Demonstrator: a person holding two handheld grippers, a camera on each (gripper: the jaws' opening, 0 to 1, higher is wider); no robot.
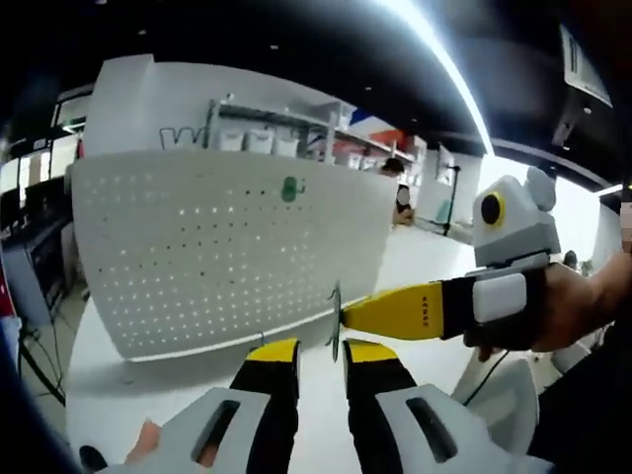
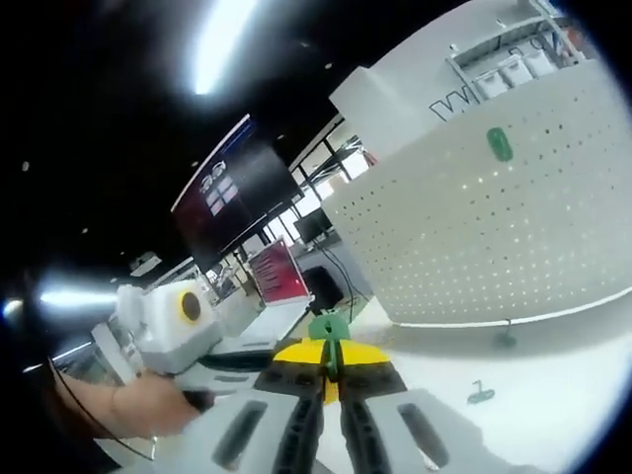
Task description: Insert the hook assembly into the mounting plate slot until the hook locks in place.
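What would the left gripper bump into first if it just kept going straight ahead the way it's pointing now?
Probably the right gripper, whose yellow tip holds a small green hook just ahead of the left gripper. Beyond them stands the white pegboard. Depth is hard to judge here.

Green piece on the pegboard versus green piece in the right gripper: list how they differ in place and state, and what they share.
The mounted green piece sits flat against the upright white pegboard, high on its face; the held green piece is well off the board. The mounted green piece is untouched, while the held green piece is clamped by the right gripper, whose jaws are shut on it. Both are green.
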